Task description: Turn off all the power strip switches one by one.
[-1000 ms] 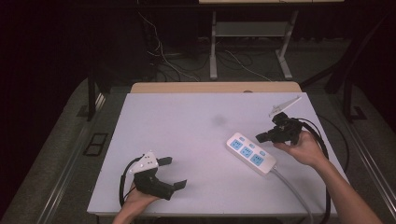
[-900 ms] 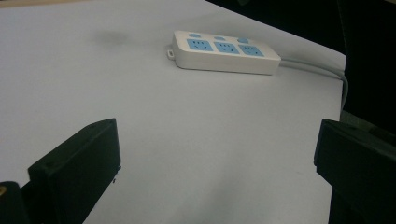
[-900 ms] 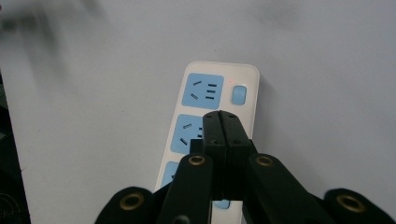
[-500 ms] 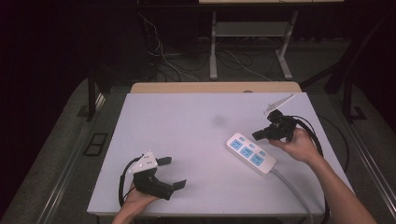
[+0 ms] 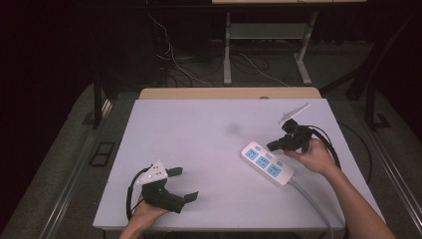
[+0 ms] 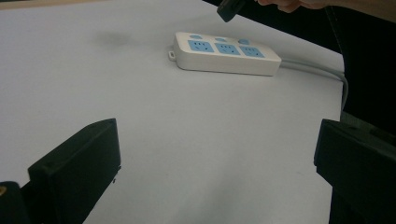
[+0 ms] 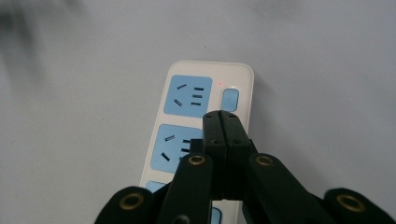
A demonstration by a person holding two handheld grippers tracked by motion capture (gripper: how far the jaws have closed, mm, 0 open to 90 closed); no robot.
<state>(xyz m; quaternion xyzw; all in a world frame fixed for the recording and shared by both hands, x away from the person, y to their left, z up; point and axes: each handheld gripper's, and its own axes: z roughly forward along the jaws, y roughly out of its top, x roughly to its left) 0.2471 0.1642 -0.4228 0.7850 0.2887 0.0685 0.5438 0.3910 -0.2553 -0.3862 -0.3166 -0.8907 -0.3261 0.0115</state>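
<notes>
Bright even light on my white table (image 5: pixel 199 129), dark room around it, soft shadows, slightly blurred close-ups.

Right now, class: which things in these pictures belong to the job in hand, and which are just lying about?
In the job:
- power strip
- its blue switch
- right gripper, jaws shut, above it

Just about:
- left gripper, open, apart
- white table
- floor cables

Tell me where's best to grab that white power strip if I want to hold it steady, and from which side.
Probably across the power strip's two long side walls near the middle, coming straight down from above. It lies flat on the table, the body is narrow with parallel sides, and the cable leaves one end. The open left gripper could take it.
</notes>
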